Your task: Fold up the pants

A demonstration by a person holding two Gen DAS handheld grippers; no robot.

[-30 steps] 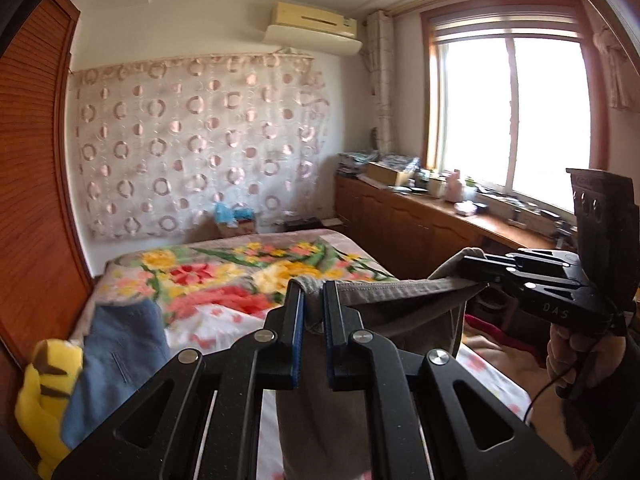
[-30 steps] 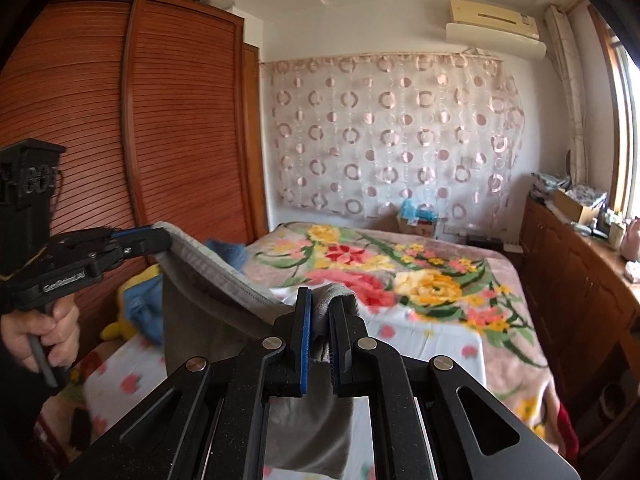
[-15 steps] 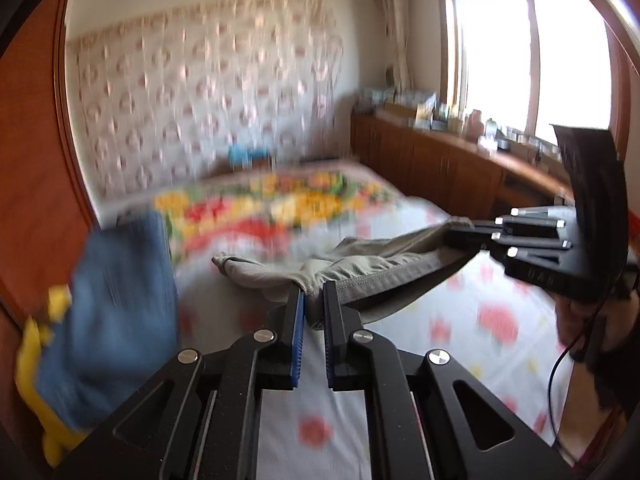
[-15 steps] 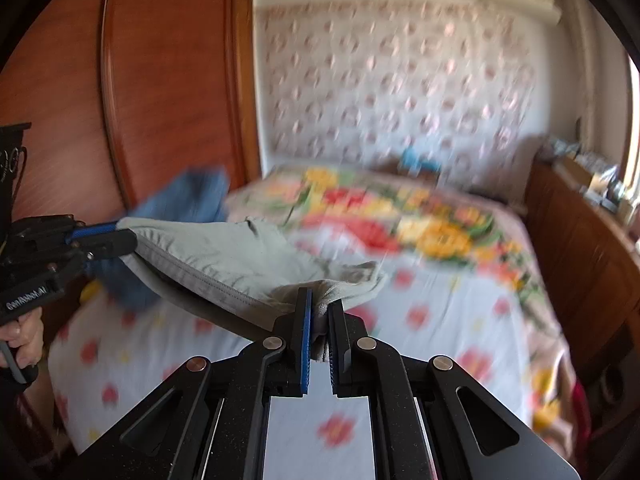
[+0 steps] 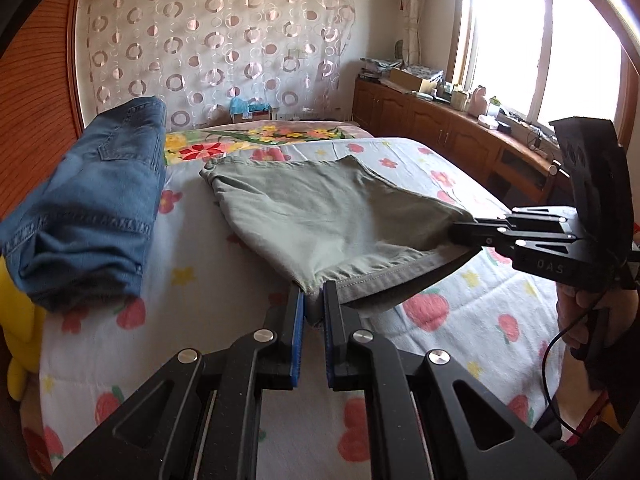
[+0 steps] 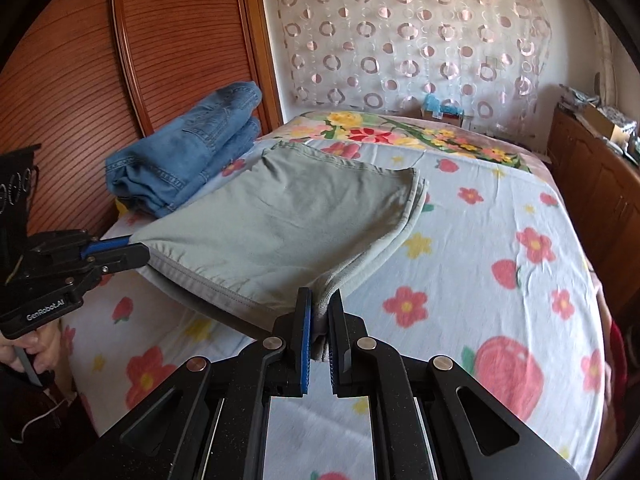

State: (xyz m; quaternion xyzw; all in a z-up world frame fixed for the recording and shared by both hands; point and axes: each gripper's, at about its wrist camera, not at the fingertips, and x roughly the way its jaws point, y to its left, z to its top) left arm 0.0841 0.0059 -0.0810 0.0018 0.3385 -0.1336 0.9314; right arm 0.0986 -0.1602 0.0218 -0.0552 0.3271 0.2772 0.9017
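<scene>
Against the wooden wardrobe [image 6: 80, 80] on the left, a yellow plush toy [image 5: 16, 320] sits at the bed's edge, partly under a stack of folded blue jeans [image 5: 92, 208] that lies on the left side of the bed [image 5: 460, 320]. Just to the right of the jeans, the grey-green pants [image 5: 320, 216] are spread in a folded panel over the flowered bedspread, their far end resting on the bed near the bright floral blanket [image 5: 256, 140], their near hem lifted off the bedding.

The left claw [image 5: 313, 300] has its blue-padded fingers pressed together on the left corner of that near hem. Further right, the right claw [image 6: 319, 312] is pinching the other corner, where several layers of cloth are bunched between its fingers. The hem runs taut between the two claws, and a shadow falls on the bedspread beneath it. A hand [image 5: 580, 312] grips the right claw's handle, with a thin black cable trailing down from it.

Behind the bed hangs a sheer curtain [image 5: 216, 48] patterned with rings. Along the right wall, wooden cabinets [image 5: 440, 128] carry boxes and small bottles under a bright window [image 5: 540, 40].
</scene>
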